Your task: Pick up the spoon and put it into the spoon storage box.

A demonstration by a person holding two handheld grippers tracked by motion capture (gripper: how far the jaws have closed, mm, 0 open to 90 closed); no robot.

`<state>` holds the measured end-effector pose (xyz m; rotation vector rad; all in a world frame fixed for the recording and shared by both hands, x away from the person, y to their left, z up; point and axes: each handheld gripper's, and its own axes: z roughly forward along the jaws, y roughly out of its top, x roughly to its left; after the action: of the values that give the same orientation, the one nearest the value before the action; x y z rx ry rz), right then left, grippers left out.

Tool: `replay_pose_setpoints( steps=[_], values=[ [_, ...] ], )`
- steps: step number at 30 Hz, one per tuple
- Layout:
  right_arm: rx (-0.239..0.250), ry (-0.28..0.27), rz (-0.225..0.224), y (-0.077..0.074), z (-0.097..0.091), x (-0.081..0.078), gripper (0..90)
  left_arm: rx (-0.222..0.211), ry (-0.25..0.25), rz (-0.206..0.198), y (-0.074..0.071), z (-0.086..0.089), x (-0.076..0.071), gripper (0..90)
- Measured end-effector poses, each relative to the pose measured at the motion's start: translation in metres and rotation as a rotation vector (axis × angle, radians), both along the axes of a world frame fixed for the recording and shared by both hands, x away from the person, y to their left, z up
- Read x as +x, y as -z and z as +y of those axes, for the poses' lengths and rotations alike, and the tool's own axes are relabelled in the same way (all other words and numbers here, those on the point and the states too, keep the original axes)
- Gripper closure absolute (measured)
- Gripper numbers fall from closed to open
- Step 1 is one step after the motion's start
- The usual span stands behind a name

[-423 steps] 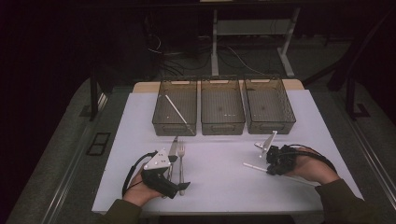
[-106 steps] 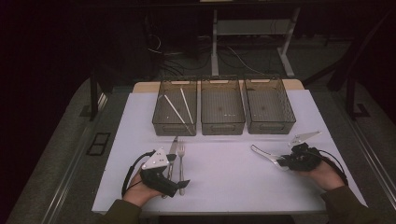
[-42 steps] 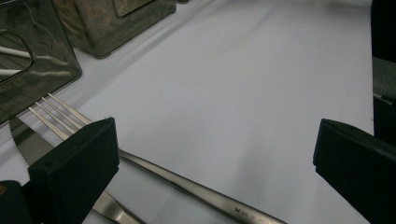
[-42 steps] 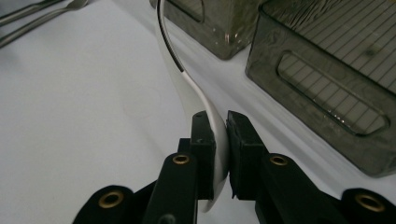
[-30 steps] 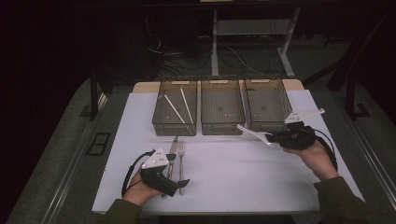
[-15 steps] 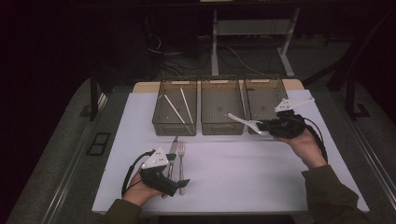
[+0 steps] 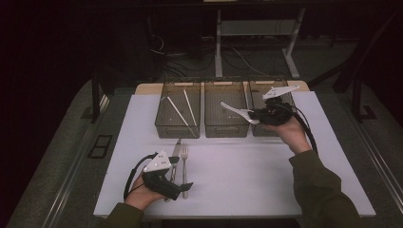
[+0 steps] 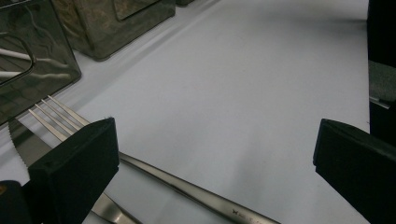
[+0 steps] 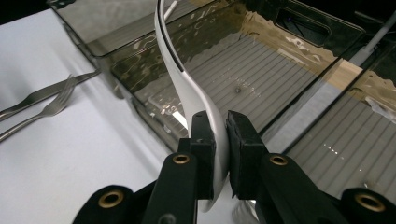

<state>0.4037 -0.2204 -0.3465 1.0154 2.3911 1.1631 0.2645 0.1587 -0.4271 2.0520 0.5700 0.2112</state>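
The curved white plastic spoon (image 9: 180,74) is sitting pinched between the two black jaws of the right gripper (image 9: 218,140), which are closing tight on its bowl end while the handle is arching up and away ahead of them. In the high view that spoon (image 7: 236,112) is hanging over the middle smoky clear plastic bin (image 7: 225,124), its handle pointing away from the right gripper (image 7: 266,114) toward the left-hand bin.

Judging by what is lying where, the sorting is looking partly done: two white stick-like pieces (image 7: 183,108) are already resting in the left-hand smoky bin (image 7: 178,128), the spoon is not yet released, and a steel fork (image 7: 184,161) and a steel table knife (image 7: 174,154) are waiting on the white tabletop (image 7: 247,175). They are lying just ahead of the left gripper (image 7: 176,185), whose jaws are standing wide apart and holding nothing; in its own view the fork (image 8: 58,116) is running past the near jaw.

The middle bin is looking bare below the spoon, so there is open room to lower it. The bin's near wall is rising just below the right gripper, and the right-hand smoky bin (image 7: 259,95) is lying close beneath the hand. The tabletop beside the left gripper is lying open.
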Motion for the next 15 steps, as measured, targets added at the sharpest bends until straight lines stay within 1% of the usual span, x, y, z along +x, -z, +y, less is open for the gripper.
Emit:
replay_pose_setpoints(
  steps=[4,8,11,15],
  values=[
    [-0.013,-0.001,0.006,0.005,0.009,0.012,81.3,0.006,0.004,-0.001,0.0,0.0,0.0,0.0],
    [-0.036,0.006,0.021,0.012,0.018,0.023,81.3,-0.008,-0.001,0.003,0.0,0.0,0.0,0.0],
    [-0.052,0.009,0.032,0.018,0.024,0.029,81.3,-0.003,0.002,0.002,0.0,0.0,0.0,0.0],
    [-0.095,0.006,0.049,0.027,0.031,0.034,81.3,-0.004,0.003,0.002,0.0,0.0,0.0,0.0]
  ],
)
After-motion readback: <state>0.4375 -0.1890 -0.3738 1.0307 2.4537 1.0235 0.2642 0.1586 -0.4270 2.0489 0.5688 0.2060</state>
